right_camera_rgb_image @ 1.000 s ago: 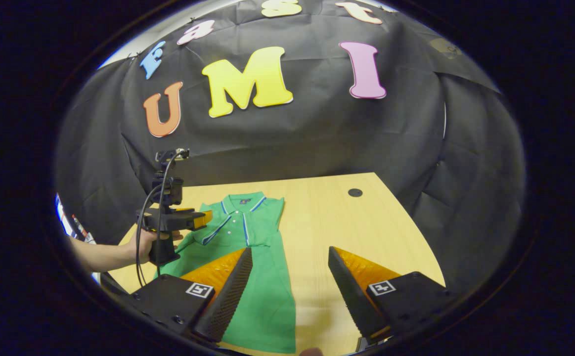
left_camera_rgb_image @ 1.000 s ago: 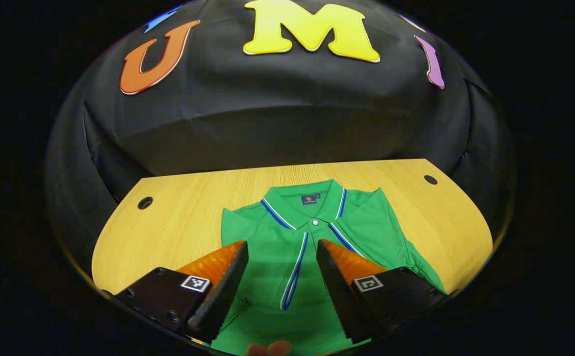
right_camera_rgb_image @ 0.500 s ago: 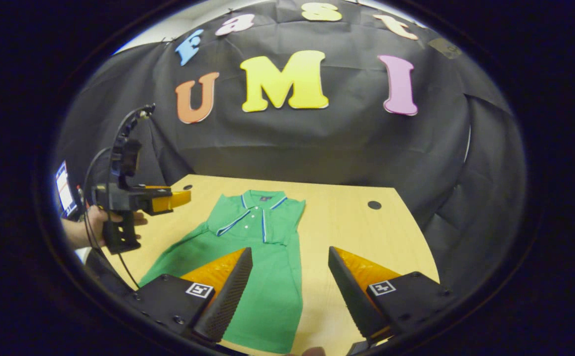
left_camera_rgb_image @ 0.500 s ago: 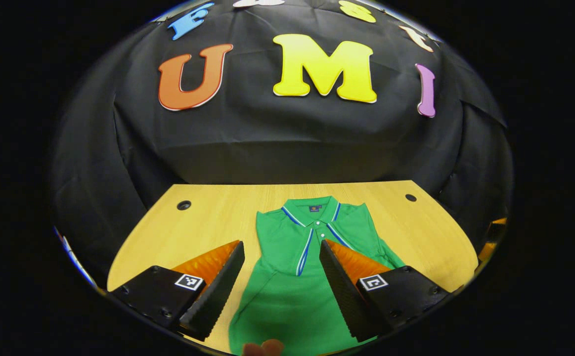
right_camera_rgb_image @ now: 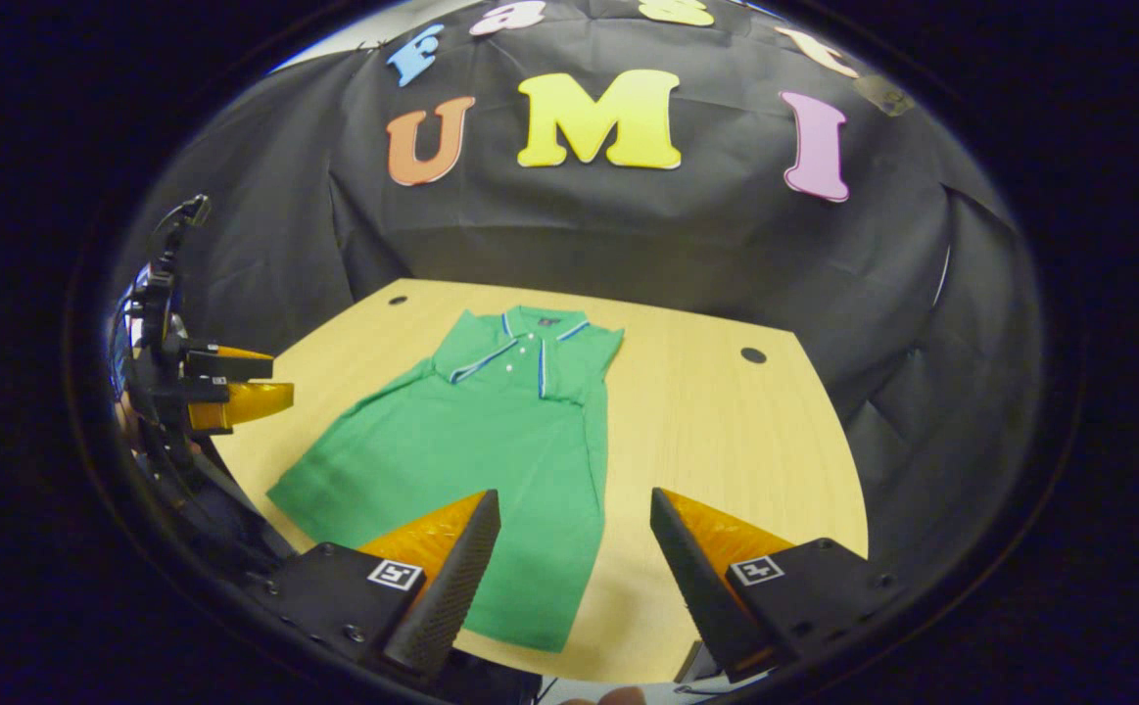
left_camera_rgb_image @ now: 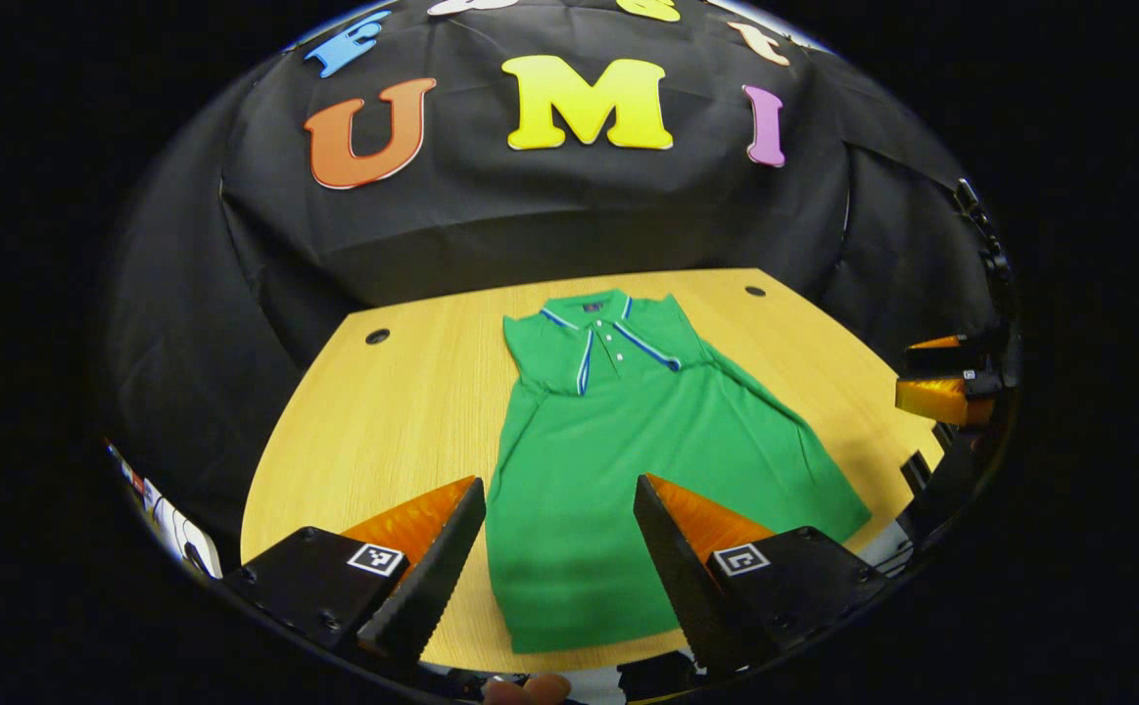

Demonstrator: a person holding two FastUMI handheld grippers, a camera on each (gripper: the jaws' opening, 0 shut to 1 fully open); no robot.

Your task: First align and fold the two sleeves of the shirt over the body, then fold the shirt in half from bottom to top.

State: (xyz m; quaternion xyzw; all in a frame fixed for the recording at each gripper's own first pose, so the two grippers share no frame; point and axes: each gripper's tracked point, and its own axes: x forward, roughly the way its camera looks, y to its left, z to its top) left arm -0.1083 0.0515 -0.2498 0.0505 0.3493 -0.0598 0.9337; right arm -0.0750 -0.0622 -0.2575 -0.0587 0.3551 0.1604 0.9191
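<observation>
A green polo shirt [left_camera_rgb_image: 628, 441] [right_camera_rgb_image: 471, 431] with a blue-and-white trimmed collar lies flat on the wooden table [left_camera_rgb_image: 383, 421] [right_camera_rgb_image: 716, 450], collar toward the far wall. Both sleeves lie folded in over the body, and the hem points at the near edge. My left gripper [left_camera_rgb_image: 559, 548] hangs open above the near edge, over the shirt's hem. My right gripper [right_camera_rgb_image: 574, 558] is open too, held above the hem's right corner. Each gripper appears in the other's view at the side: the right gripper [left_camera_rgb_image: 941, 382] and the left gripper [right_camera_rgb_image: 226, 392], both off the table.
Round cable holes sit in the tabletop at the far corners [left_camera_rgb_image: 377, 336] [left_camera_rgb_image: 755, 291] [right_camera_rgb_image: 752, 354]. Black cloth walls close in behind and beside the table. Bare wood lies left and right of the shirt.
Both grippers have pulled back and up from the collar area toward the near edge, so the whole shirt now shows. Both stayed open. The shirt has not moved.
</observation>
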